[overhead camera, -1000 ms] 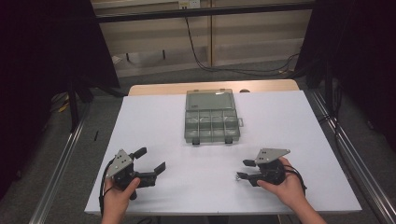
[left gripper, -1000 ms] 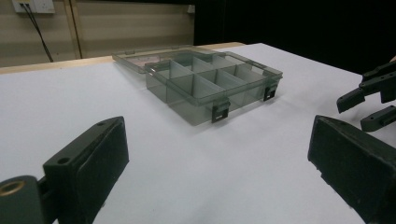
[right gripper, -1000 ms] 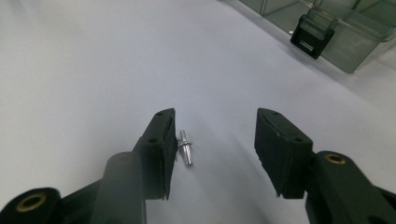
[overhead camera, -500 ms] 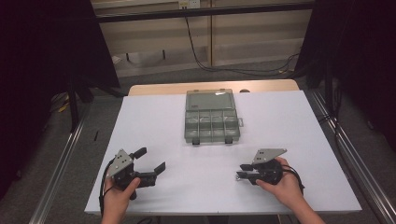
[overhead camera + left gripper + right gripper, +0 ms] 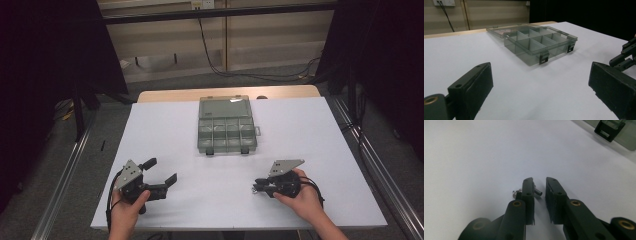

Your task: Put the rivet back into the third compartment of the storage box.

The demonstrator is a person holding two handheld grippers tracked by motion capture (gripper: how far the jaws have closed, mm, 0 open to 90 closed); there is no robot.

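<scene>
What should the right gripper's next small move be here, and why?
Probably close the right gripper on the small metal screw. Its jaws stand slightly apart low over the table, and the screw lies crosswise by their tips, part of it in the gap. The open organizer box looks like its destination.

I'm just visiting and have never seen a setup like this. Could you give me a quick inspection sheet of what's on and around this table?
Surface: white table top, bare apart from what is listed here; a wooden edge shows at its far side.
Job's things: clear compartment box at the far middle, lid folded open and lying flat behind it; a small metal screw on the table at the right gripper's jaws.
Clutter: nothing seen.
Grippers: left gripper held low at the near left, jaws wide apart, holding nothing; right gripper at the near right, jaws narrowly apart with the screw partly between them, not clamped.
Cables: a black cable trails from the left gripper; wall cables run to the floor.
Surroundings: dark curtains, metal rails along the table sides.
</scene>
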